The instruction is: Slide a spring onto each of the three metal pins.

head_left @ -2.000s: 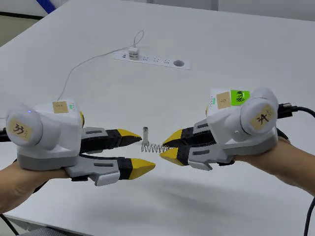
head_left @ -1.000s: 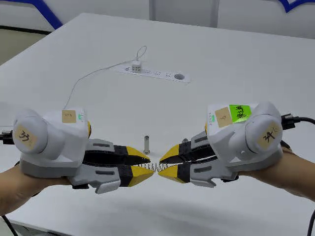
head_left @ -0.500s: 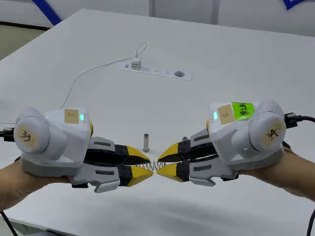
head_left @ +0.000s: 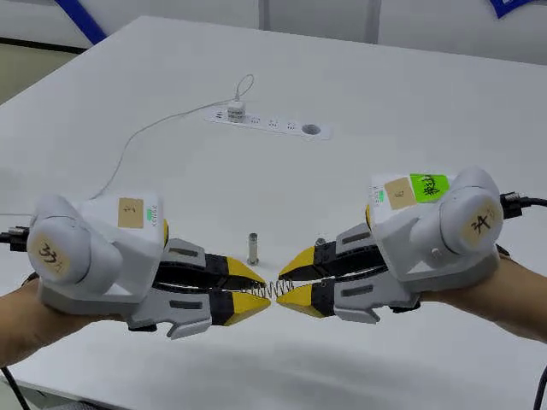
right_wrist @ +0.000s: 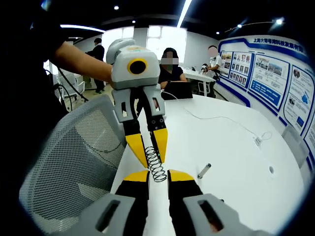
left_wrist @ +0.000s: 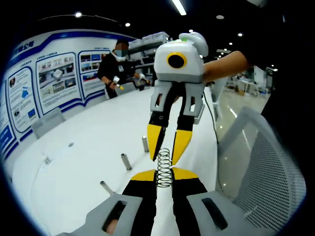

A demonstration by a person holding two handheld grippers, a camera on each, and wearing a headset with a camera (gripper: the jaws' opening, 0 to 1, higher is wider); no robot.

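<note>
The spring point(head_left: 272, 289) is held clear of the counter point(head_left: 385, 102), just nearer the person than the upright pin point(head_left: 253, 248). It spans the gap between the two grippers. One end is clamped in the closed fingers point(head_left: 242, 302) of the left gripper point(head_left: 258, 288), left of the pin. The other end is clamped in the closed fingers of the right gripper point(head_left: 287, 284), right of the pin. A second pin point(head_left: 320, 244) stands right of the first, partly hidden behind the right gripper.

The spring is judged to be light, thin-wired and easily stretched or kinked. It is likely to flick away if one end is let go abruptly. A light hold across the coils near one end is advised, so that the open end is left free for the pin.

A handwritten number on the left gripper's round cap appears to read 33, and the one on the right gripper's cap 34. The writing on the right gripper's green sticker point(head_left: 428, 185) cannot be read. No brand is legible on the power strip point(head_left: 272, 125), well beyond the pin.
</note>
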